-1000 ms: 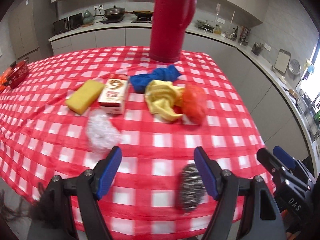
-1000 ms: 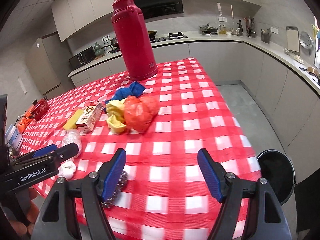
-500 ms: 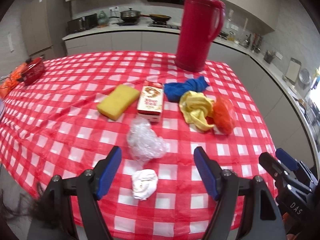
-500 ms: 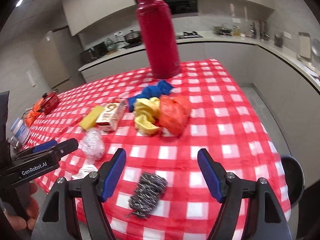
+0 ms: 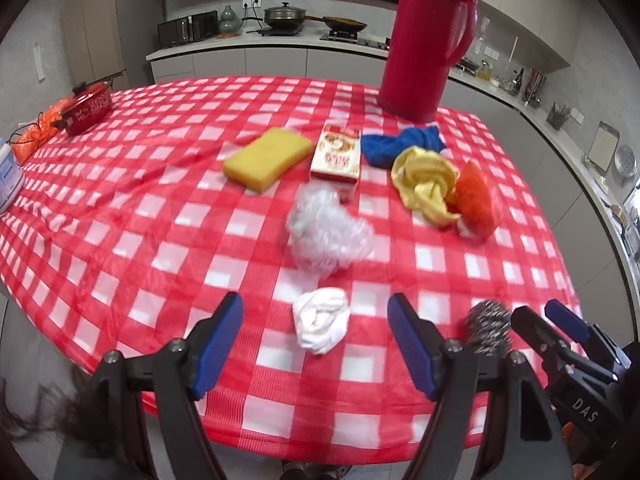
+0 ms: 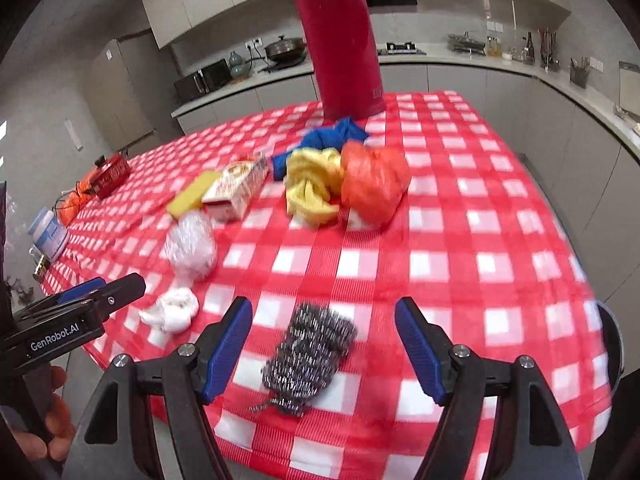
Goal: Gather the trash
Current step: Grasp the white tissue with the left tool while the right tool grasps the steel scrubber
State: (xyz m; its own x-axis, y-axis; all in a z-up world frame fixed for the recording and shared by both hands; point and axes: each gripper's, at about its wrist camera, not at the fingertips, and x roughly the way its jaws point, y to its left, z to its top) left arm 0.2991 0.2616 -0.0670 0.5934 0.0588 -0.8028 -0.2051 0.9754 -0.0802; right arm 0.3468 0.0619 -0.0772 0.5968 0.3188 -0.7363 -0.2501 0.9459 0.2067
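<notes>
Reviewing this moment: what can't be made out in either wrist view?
- Bin, right view: mostly hidden behind the table edge.
- Carton print: blurred in both views.
- Steel wool, left view: partly behind the right gripper.
- Jar, left view: cut off by the edge.

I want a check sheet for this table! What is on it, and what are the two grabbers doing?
Surface: table under a red-and-white check cloth.
Job's things: white tissue wad and steel scourer near the front edge; clear plastic wad; orange bag; carton.
Clutter: sponge, yellow cloth, blue cloth, red flask, white jar, small red pot.
Grippers: left gripper open, framing the tissue wad; right gripper open, framing the scourer.
Cables: thin black cable by the small red pot.
Surroundings: kitchen counter, dark bin beside the table.
</notes>
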